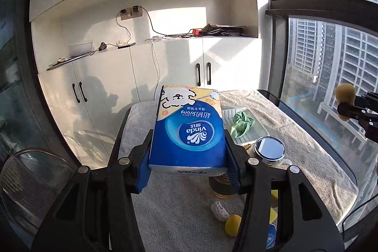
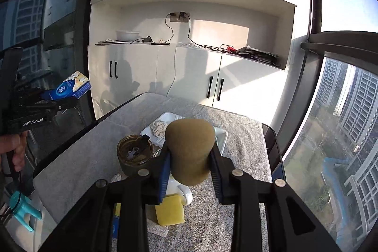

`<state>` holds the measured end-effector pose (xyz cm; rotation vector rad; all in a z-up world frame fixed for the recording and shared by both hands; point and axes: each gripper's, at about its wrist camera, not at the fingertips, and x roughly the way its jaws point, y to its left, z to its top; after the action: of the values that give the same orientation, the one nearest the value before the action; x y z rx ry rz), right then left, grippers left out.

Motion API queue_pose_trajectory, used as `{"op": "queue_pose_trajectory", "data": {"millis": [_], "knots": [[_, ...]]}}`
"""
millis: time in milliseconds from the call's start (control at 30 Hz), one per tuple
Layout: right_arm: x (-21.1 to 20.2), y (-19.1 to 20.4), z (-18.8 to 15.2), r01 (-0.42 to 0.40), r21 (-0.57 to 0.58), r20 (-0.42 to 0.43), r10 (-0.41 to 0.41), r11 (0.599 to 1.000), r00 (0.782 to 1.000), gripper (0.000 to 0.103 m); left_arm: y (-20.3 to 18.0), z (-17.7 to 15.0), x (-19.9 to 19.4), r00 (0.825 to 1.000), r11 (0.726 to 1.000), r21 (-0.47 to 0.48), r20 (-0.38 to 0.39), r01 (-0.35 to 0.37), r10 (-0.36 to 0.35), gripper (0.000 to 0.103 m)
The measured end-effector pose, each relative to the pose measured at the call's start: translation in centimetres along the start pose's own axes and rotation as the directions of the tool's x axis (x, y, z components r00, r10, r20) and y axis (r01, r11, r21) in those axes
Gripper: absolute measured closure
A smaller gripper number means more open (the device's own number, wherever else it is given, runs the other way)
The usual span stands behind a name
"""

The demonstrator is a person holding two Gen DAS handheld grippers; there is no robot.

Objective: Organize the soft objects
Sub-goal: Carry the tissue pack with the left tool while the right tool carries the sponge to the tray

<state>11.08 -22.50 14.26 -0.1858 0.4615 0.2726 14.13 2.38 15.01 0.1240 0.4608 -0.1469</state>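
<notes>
Both claws are loaded and held in the air above the towel-covered tabletop [image 2: 224, 216]. The left gripper [image 1: 187, 155] is clamped at a middling width on a tissue pack [image 1: 189, 124], pads pressing its long sides near the end closest to the camera — the rest of the pack sticks out forward, unsupported. The right gripper [image 2: 190, 167] is squeezed almost fully narrow on a brown sponge [image 2: 190, 150], which bulges out above the pads and is pinched to a waist between them.

The pack looks light, with a slick plastic wrap and a body that gives under pressure; held by one end it could droop or slide, so a grip nearer its middle, across the narrow width, would likely be safer. The sponge is very light, springy, not fragile; it will probably rebound on release, and any grip across its middle should hold.

Toward the tabletop's far edge sits a white tray [image 1: 257, 131] holding a green cloth [image 1: 242, 124] — a likely drop spot. A yellow sponge [image 2: 169, 210] lies nearer the front edge
</notes>
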Motion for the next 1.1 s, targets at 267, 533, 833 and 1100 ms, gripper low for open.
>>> {"op": "queue_pose_trajectory", "data": {"millis": [267,533,833,1100], "knots": [[5.1,-3.8,4.3,-0.003,-0.009,-0.034,0.002,1.0,0.999,0.07,0.5,4.8,6.0,0.999,0.997,0.064,-0.004,0.037,-0.037,0.053],[13.0,-6.3,6.2,-0.023,-0.021,-0.123,0.02,1.0,0.992,0.069,1.0,5.8,16.5,0.989,0.993,0.066,-0.116,0.101,-0.093,0.053],[23.9,-7.1,4.5,-0.109,-0.023,-0.277,0.099,0.994,0.956,0.069,-0.9,3.4,28.2,0.942,0.97,0.084,-0.272,0.227,-0.197,0.053],[32.5,-7.5,-0.4,-0.177,-0.007,-0.432,0.157,0.984,0.888,0.069,-2.9,0.0,35.6,0.888,0.949,0.091,-0.388,0.303,-0.246,0.053]]}}
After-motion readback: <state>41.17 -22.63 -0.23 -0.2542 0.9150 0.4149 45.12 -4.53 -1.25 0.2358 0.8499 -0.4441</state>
